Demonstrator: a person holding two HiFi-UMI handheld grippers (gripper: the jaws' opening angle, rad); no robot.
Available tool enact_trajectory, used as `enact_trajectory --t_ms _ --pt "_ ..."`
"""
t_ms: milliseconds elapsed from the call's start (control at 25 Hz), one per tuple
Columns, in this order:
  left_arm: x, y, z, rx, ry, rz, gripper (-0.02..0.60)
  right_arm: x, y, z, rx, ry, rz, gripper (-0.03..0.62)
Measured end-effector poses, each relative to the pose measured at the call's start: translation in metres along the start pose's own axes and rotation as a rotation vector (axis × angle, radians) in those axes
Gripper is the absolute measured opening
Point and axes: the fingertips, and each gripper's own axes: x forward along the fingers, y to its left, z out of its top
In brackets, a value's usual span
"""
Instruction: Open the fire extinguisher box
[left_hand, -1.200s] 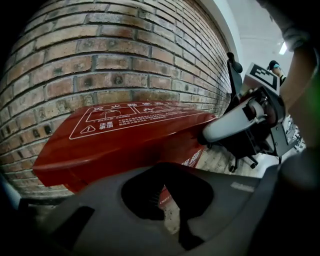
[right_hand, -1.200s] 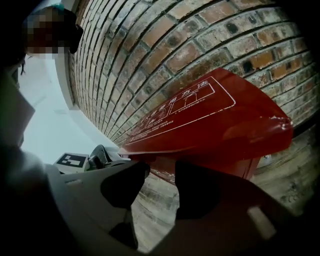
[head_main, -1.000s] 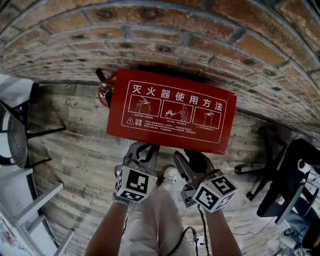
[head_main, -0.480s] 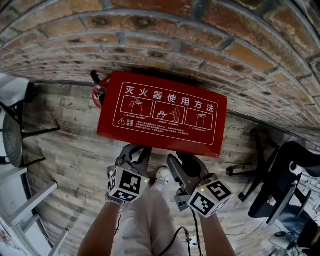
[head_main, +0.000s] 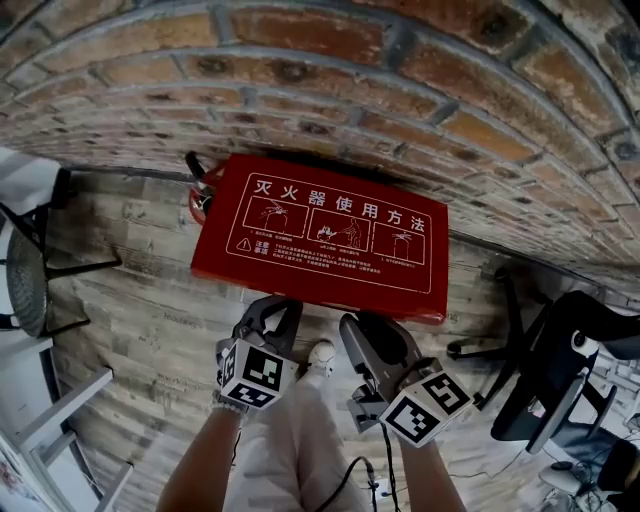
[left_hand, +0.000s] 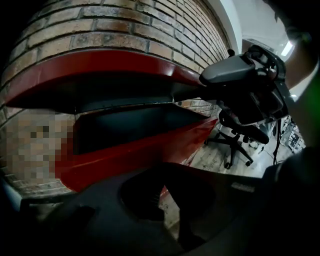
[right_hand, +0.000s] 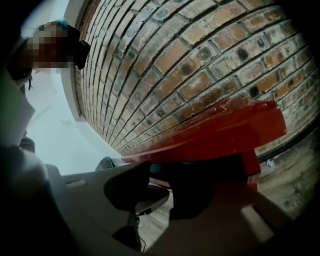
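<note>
The red fire extinguisher box stands on the floor against the brick wall, and its lid carries white printed instructions. In the left gripper view the lid is tilted up off the box body, with a dark gap between them. My right gripper has its tips under the lid's front edge. Its jaws have just been closing but still stand apart, and I see nothing pinched between them. My left gripper hangs open just in front of the box, holding nothing.
A red extinguisher leans at the box's left end. A black office chair stands to the right. A dark stand and a white rack are on the left. The person's legs and a shoe are below the grippers.
The right gripper has risen at the lid's front edge and the lid has tilted up with it. The left gripper has stayed about where it was.
</note>
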Motion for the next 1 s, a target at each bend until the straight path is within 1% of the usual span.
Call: enact_trajectory --t_ms 160,360,520,640,720,800,920,1000 --pt "-0.001 0.001 0.000 -0.002 0.009 0.001 -0.002 -0.002 0.007 0.022 0.005 -0.055 0.001 0.084" --pt "-0.002 0.000 -0.001 -0.001 0.017 -0.004 -0.002 -0.004 0.017 0.045 0.021 -0.107 0.020 0.091" --pt "-0.003 0.000 -0.001 -0.004 0.019 -0.002 -0.002 -0.003 0.023 0.065 0.061 -0.165 0.045 0.080" --pt "-0.002 0.001 0.000 -0.005 0.019 -0.001 -0.002 0.000 0.026 0.083 0.052 -0.197 0.056 0.079" --pt "-0.002 0.000 0.000 -0.005 0.019 -0.001 -0.002 0.001 0.028 0.094 0.029 -0.208 0.049 0.080" --pt "-0.002 0.000 0.000 -0.004 0.020 0.000 0.000 0.003 0.030 0.104 -0.015 -0.209 0.030 0.080" --pt "-0.003 0.001 -0.001 -0.006 0.023 0.000 -0.002 0.007 0.030 0.117 -0.129 -0.190 -0.024 0.078" --pt "-0.003 0.001 -0.001 -0.008 0.024 0.001 -0.002 0.010 0.028 0.126 -0.190 -0.181 -0.056 0.059"
